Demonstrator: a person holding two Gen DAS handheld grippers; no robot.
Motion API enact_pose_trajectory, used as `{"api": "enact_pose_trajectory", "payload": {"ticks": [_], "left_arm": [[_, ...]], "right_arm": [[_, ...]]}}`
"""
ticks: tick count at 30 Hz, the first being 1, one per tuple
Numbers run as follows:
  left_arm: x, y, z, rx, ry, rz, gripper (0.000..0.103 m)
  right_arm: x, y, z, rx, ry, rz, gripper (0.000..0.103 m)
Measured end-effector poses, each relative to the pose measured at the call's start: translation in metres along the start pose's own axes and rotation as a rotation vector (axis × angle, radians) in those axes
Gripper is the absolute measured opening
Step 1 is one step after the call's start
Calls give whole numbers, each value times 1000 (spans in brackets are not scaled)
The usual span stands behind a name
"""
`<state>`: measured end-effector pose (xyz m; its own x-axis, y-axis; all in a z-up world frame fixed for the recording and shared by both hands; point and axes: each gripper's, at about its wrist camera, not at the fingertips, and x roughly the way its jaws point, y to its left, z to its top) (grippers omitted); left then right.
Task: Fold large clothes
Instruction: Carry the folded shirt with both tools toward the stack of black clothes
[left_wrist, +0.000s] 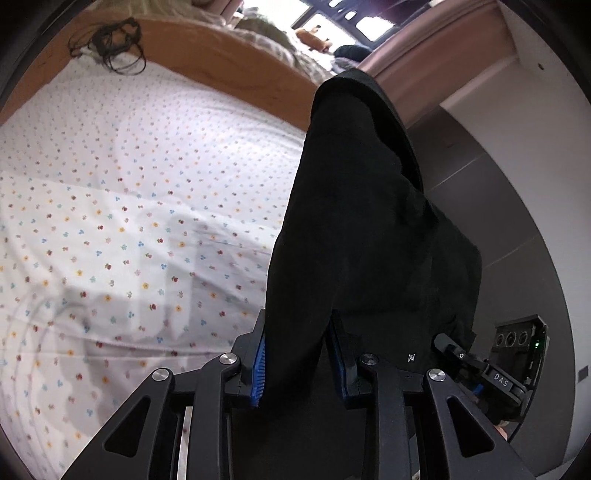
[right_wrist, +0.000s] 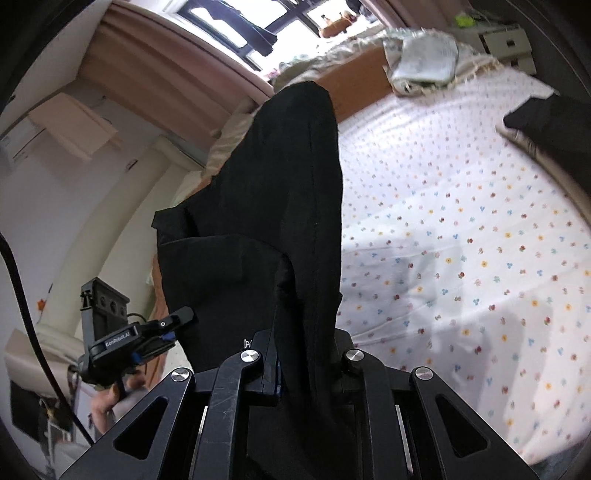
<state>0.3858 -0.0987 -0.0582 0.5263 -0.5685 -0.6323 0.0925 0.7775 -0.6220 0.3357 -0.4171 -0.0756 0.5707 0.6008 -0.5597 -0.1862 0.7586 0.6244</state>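
Black garment (left_wrist: 354, 221) is up in the air, hanging between the two grippers over the near edge of the bed (left_wrist: 129, 192) — not laid out, no clean fold visible on it, just loose drapes and one flap doubled over on the side toward the room. My read: early in the task, garment picked up and held, actual folding and laying flat not yet done. Left gripper (left_wrist: 297, 360): jaws nearly closed, blue pads pinching a thick bunch of the black cloth, which runs up and away from the camera. Right gripper (right_wrist: 306, 363): jaws likewise clamped on a bunched edge of the same garment; the pads are mostly buried in cloth. Each gripper shows in the other's view, just beside the hanging cloth, so the two grips are close together. Flowered sheet below is bare where the garment would go. Further out — another dark item (right_wrist: 546, 122) at the far side of the bed, a pale bundle (right_wrist: 424, 59) by the wooden headboard (left_wrist: 221, 62), window behind.
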Motion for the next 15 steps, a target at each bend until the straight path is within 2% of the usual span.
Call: {"api": "enact_pose_trajectory", "payload": {"ticks": [8,15], "left_arm": [[-63,-28,-31,24,-91,-61,30],[-126,-66,-75,70,-163,-92,30]], "right_arm": [[-57,48,-19,-97,-88,0,16],[-120,81,-50,-159,-152,9,16]]}}
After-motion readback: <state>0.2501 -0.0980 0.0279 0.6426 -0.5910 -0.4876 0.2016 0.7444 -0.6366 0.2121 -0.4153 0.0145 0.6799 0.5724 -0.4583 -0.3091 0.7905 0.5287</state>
